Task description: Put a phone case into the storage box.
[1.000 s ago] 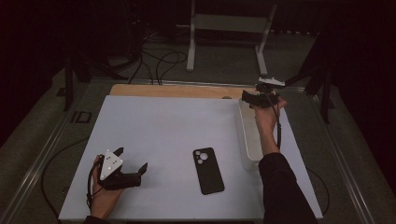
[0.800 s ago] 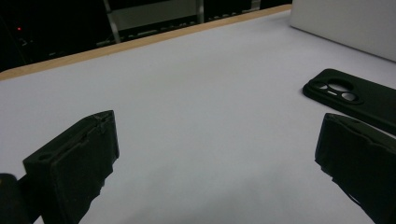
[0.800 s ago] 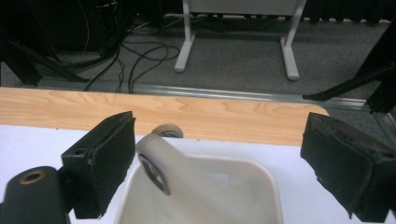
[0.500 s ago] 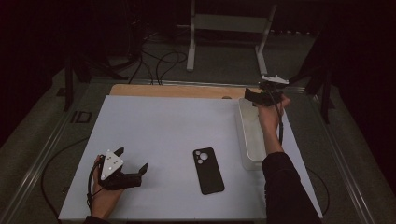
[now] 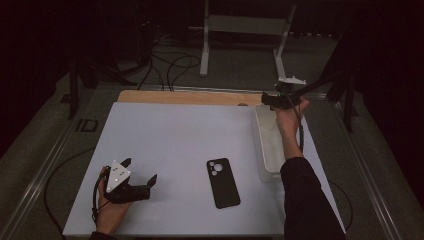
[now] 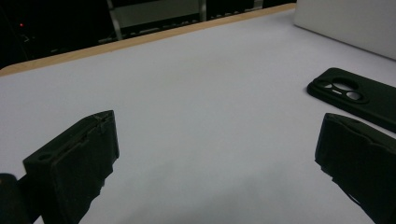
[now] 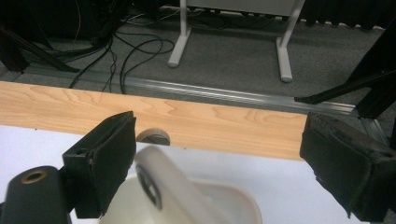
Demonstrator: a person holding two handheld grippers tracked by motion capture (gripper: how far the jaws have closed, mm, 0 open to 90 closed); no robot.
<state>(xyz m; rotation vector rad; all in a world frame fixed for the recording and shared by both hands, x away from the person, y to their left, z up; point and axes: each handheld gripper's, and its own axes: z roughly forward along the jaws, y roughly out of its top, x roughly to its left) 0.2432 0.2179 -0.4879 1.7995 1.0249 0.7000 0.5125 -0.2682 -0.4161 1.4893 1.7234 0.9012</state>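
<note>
A black phone lies back up on the white table top, camera end away from me; it also sits just beyond the right jaw in the left gripper view. My left gripper rests low at the near left, open with nothing between its jaws. My right gripper hangs over the far end of a white tray, open. A white flat object with a dark ring leans up out of the tray close to its left jaw, apart from both jaws.
A wooden strip borders the table's far edge, with a small round fitting in it. Beyond lie floor cables and a metal stand. An aluminium rail runs along the left side.
The right gripper has edged slightly farther away and higher over the tray's far end. The left gripper and the black phone have not moved.
</note>
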